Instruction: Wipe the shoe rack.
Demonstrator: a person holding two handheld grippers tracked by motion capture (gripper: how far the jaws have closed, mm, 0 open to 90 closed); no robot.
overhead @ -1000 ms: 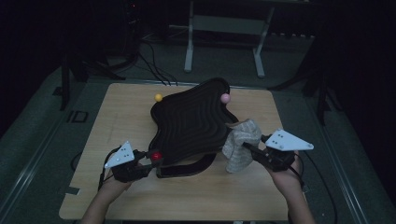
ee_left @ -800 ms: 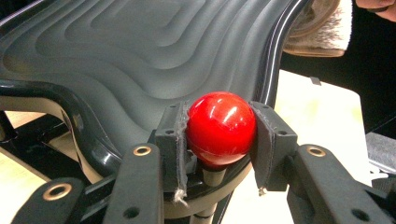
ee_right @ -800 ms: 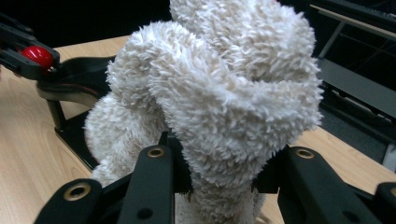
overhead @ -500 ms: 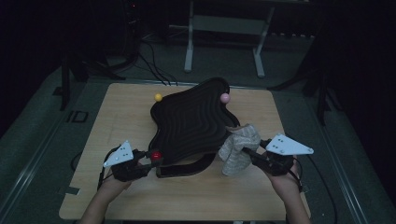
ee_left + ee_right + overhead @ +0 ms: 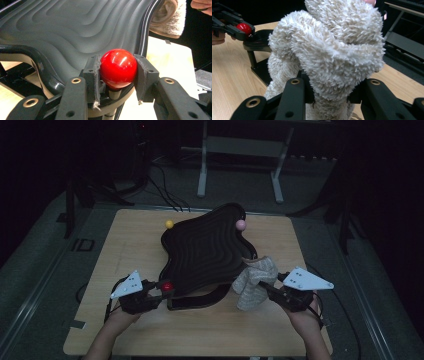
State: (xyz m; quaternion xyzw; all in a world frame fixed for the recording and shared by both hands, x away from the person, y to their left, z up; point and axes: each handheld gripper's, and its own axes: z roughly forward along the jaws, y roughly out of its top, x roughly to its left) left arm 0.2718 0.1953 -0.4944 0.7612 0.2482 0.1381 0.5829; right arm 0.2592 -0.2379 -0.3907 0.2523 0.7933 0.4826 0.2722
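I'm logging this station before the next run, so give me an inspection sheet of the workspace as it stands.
Surface: wooden table, pale, bare near the front edge.
Job's things: black wavy ridged tray tilted on a dark stand; red ball on a post at its near corner; fluffy cloth against the tray's right edge.
Clutter: yellow ball and pink ball at the tray's far corners.
Grippers: left hand-held gripper shut on the red ball; right hand-held gripper shut on the cloth.
Cables: several on the floor behind the table.
Surroundings: dark room, metal frame legs behind.
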